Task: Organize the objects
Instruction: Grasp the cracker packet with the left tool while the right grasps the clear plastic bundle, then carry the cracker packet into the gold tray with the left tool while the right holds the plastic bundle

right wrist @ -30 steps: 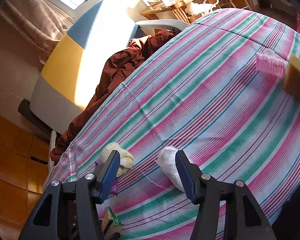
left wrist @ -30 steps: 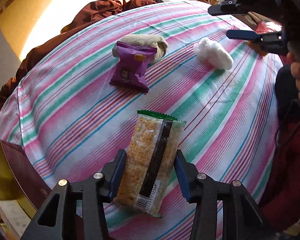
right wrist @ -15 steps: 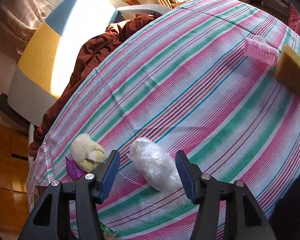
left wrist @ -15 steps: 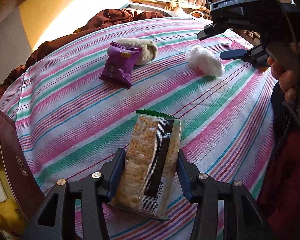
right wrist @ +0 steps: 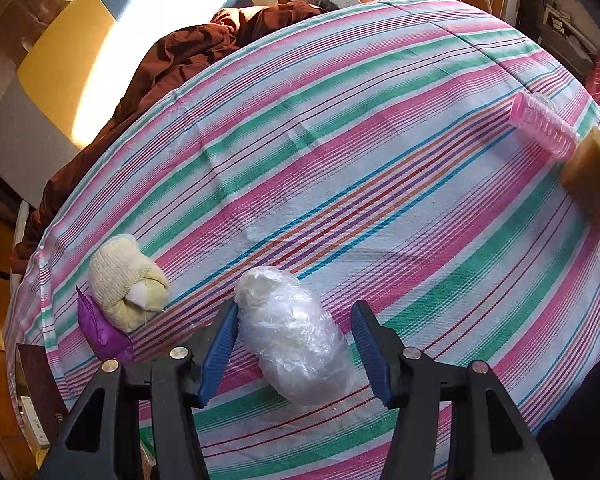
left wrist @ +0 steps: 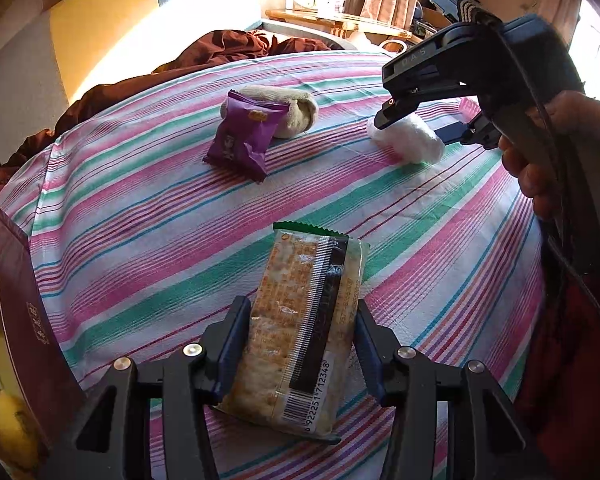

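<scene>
Your left tongs [left wrist: 300, 344] gripping the cracker packet [left wrist: 300, 332], your right tongs [right wrist: 296, 348] open around the plastic-wrapped bundle [right wrist: 296, 336], purple snack pouch [left wrist: 246, 136] well ahead

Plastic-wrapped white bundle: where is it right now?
On the striped tablecloth, the plastic-wrapped white bundle sits between the right gripper's open fingers, with the rolled cream sock to its left.

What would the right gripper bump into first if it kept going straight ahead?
Probably the plastic-wrapped white bundle: it already lies between the open right gripper and its tips, on the striped cloth.
</scene>
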Motion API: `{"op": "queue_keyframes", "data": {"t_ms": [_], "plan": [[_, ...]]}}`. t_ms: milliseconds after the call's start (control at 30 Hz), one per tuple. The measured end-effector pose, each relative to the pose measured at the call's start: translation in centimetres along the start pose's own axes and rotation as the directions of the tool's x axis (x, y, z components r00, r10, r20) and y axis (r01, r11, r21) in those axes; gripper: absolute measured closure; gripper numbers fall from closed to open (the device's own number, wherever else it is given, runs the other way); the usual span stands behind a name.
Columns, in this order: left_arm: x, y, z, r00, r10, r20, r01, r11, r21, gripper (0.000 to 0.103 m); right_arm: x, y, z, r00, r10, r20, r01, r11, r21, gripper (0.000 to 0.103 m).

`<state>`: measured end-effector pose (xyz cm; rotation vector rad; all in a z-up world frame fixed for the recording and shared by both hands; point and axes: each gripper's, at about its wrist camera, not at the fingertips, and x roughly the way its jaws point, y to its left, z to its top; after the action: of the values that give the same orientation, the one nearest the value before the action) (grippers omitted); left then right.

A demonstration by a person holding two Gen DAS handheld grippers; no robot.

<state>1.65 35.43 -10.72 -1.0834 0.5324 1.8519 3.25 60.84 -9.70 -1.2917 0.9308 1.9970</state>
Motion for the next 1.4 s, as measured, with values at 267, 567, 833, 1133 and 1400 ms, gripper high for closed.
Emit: {"op": "queue_keyframes", "data": {"t_ms": [267,567,833,1133,1400], "plan": [[-0.3,0.0,-0.5,1.000,0.017,0.020,-0.017,1.000,-0.001,0.052,0.4,3.2,-1.3,1.000,-0.024,-0.009,0.022,0.977,-0.214,0.066],[-0.6,0.0,-0.9,0.998,0.049,0.048,-0.048,0.999,-0.021,0.054,0.7,3.4,-1.9,0.998,-0.065,-0.009,0.060,0.958,-0.279,0.065],[-1.8,-0.2,-2.1,0.998,0.030,0.048,-0.029,0.999,-0.019,0.054,0.5,3.1,-2.2,0.997,-0.078,-0.004,0.073,0.953,-0.296,0.065],[-6.5,0.8,-2.9,0.992,0.004,0.123,0.005,0.997,-0.074,0.054,0.3,2.7,-2.6,0.995,-0.095,0.009,0.093,0.941,-0.325,0.065],[-12.1,6.0,-2.9,0.969,0.116,0.219,-0.063,0.969,-0.237,0.054,0.1,2.5,-3.1,0.992,-0.122,0.029,0.124,0.923,-0.364,0.065]]}}
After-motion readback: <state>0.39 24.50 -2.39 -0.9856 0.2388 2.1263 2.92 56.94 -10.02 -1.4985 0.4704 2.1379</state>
